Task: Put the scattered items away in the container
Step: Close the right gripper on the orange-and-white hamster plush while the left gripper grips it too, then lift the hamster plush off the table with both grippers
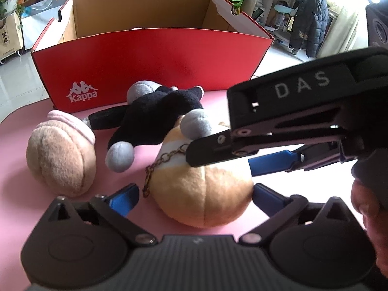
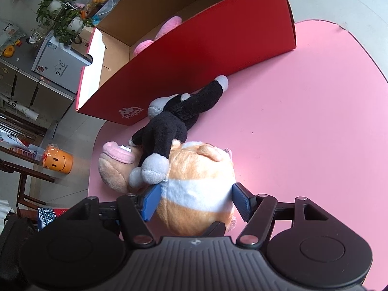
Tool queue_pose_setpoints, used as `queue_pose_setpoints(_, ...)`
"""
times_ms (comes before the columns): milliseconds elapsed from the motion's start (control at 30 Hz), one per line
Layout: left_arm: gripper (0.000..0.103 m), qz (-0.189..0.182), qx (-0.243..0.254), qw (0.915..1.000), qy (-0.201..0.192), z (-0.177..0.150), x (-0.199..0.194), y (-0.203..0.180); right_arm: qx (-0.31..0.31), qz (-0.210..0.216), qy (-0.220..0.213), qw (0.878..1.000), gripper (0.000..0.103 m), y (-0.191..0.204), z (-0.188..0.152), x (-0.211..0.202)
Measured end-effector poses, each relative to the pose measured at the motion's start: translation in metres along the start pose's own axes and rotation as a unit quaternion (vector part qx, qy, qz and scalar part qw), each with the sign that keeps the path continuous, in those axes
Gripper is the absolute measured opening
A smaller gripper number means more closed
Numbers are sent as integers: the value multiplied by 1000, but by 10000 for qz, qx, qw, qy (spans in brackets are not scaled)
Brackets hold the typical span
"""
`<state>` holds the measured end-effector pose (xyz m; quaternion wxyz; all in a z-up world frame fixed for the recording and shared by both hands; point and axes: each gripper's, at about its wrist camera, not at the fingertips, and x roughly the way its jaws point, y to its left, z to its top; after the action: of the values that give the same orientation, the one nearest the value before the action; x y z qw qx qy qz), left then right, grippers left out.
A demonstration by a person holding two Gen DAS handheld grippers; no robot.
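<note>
Orange and white plush, round as a ball, is what we have between both tools: the round orange-and-white plush toy lies on the pink bench, just in front of the red cardboard shoe box. It has a white band across its middle, a seam running over its crown, small tan ears seen in the right wrist view, and a dull brass-coloured chain hanging down one side.

Our left gripper has its jaws spread wide, one blue pad on each side of the toy; the right-hand pad looks to touch the plush, while the other stands a little clear. Our right gripper also straddles the toy, its jaws open about the white band with both blue pads just at the fur; we cannot tell whether they press in. In the left wrist view this gripper reaches in from the right above the toy, and part of a hand shows at the edge.

A black plush animal with grey paws lies sprawled across the top of the orange toy, one grey paw resting on it close to the right gripper's pad. A tan plush with a pink rim sits just beside, to the left. Inside the box, whose top is open, a pink plush shows against the near wall.
</note>
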<state>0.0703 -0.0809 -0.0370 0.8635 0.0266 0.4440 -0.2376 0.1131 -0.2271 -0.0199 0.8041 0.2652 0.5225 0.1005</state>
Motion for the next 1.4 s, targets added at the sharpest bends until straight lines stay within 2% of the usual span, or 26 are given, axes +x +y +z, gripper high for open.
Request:
queue_pose_setpoints(133,103,-12,-18,10000,-9,0,3,-1,-93,-44,27,9999,70,2,0,6)
queue_pose_setpoints(300,103,-15,-30,10000,-27,0,4,-1,-145,-42,24,9999,70,3,0,9)
queue_pose_setpoints(433,94,-85,-27,10000,-20,2,5,-2,-220,-61,11,9997,68,4,-1,9)
queue_pose_setpoints(600,90,-93,-44,9999,-37,3,4,-3,-251,-76,-27,9997,65,5,-2,6)
queue_pose_setpoints(1400,90,-102,-143,9998,-27,1,-21,-24,-185,-96,-35,9998,65,15,-26,-25)
